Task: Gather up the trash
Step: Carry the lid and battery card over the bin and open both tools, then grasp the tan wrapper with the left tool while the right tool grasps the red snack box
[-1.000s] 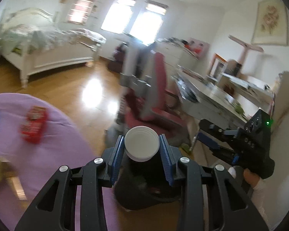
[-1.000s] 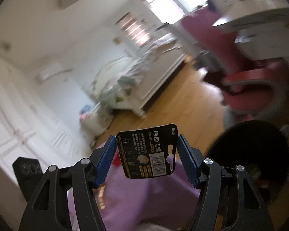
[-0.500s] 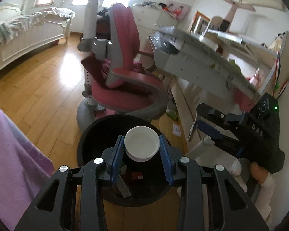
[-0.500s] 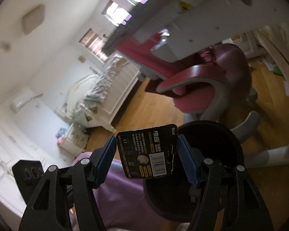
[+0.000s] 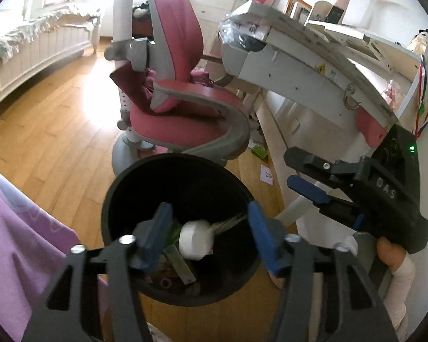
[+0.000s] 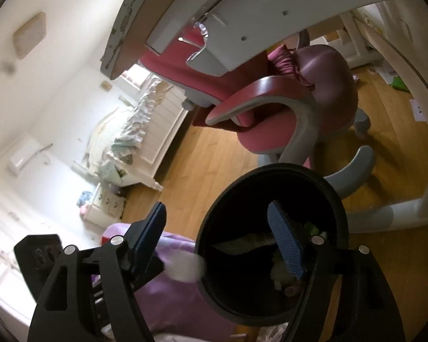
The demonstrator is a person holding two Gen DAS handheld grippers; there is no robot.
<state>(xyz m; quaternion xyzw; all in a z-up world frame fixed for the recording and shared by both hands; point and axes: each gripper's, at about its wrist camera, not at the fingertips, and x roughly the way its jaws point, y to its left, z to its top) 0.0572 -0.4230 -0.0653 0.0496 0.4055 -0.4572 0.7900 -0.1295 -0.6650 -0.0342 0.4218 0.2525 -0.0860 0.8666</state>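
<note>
The white cap [image 5: 195, 239] is tumbling free inside the black bin [image 5: 119, 188], between the left claw [image 5: 209, 235] jaws, which have just been opening. The right claw [image 6: 219, 238] is also spreading apart, empty, over the bin beside the pink chair [image 5: 182, 97].
</note>
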